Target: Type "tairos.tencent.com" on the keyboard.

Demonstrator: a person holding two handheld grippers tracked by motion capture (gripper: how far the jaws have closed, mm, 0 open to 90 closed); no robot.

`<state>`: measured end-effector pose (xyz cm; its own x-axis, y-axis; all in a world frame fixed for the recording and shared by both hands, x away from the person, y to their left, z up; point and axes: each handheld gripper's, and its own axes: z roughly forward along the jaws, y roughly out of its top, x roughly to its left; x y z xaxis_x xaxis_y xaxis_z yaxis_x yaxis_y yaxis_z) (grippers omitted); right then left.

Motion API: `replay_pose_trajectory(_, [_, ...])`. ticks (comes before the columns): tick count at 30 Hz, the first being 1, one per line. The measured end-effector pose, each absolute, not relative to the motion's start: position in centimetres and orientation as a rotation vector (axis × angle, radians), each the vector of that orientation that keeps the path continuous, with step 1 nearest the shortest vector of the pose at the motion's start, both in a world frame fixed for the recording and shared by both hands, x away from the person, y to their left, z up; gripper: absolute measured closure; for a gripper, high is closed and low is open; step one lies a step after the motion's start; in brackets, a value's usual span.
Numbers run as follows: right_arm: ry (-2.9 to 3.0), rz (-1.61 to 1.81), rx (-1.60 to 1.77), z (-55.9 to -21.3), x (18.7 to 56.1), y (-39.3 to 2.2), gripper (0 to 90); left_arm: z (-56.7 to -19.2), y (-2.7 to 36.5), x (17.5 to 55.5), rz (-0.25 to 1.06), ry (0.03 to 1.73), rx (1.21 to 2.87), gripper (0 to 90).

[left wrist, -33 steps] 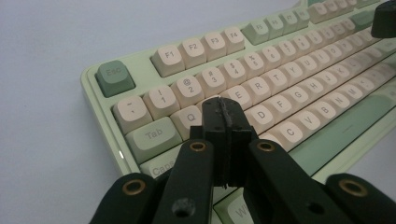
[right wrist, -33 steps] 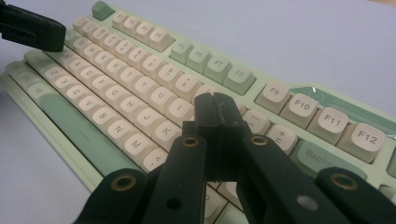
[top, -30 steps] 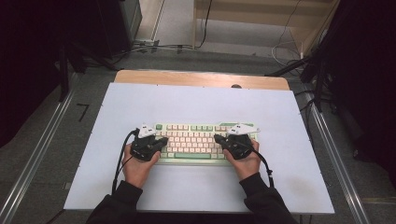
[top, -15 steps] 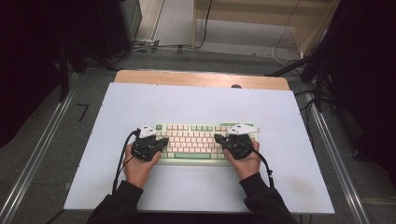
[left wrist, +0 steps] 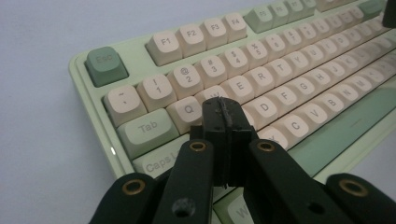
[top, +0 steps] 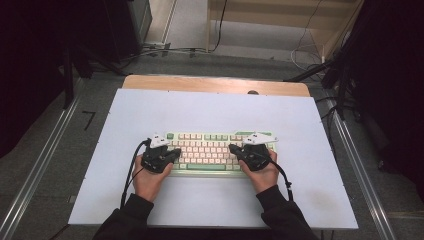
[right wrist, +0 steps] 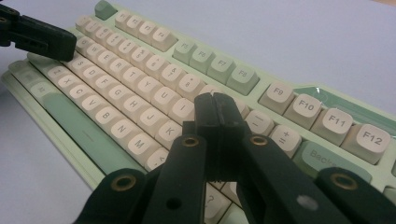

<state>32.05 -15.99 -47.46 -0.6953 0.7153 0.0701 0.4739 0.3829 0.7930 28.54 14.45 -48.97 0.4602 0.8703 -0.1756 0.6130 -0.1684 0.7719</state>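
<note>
A pale green keyboard (top: 207, 152) with cream keys lies near the middle of the white table (top: 310, 150), a little toward the near edge, its long side running left to right. The left gripper (left wrist: 223, 109) hovers over the keyboard's left end, its jaws pressed together with nothing between them, the tips above the keys around W and S. The right gripper (right wrist: 216, 109) hangs over the right half, jaws likewise closed and empty, tips above the keys just right of K. Whether either tip actually touches a keycap is hard to tell. Both hands sit at the keyboard's near corners, cables (top: 131, 170) trailing back toward the person.
</note>
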Motion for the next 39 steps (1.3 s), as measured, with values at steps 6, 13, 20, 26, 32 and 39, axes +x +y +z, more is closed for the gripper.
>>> replay_pose_trajectory(6, [2.361,1.214,1.047,-47.4,32.1,-16.1,87.6,-48.6,14.5,28.3,0.406,1.226,1.842,90.0])
replay_pose_trajectory(13, [2.363,1.213,1.040,-47.4,32.0,-15.9,87.6,-48.5,14.5,28.2,0.406,1.223,1.830,90.0])
replay_pose_trajectory(20, [2.372,1.209,1.031,-47.3,32.1,-15.6,87.7,-48.5,14.4,28.2,0.408,1.215,1.830,90.0])
replay_pose_trajectory(26, [2.396,1.204,1.009,-47.7,32.3,-14.5,87.6,-48.5,14.2,28.1,0.404,1.213,1.830,90.0])
replay_pose_trajectory(32, [2.408,1.193,0.999,-47.9,32.7,-13.8,87.6,-48.4,14.4,28.1,0.407,1.213,1.824,90.0])
replay_pose_trajectory(39, [2.429,1.165,0.995,-48.5,33.4,-12.8,87.6,-48.4,14.5,28.1,0.410,1.211,1.820,90.0])
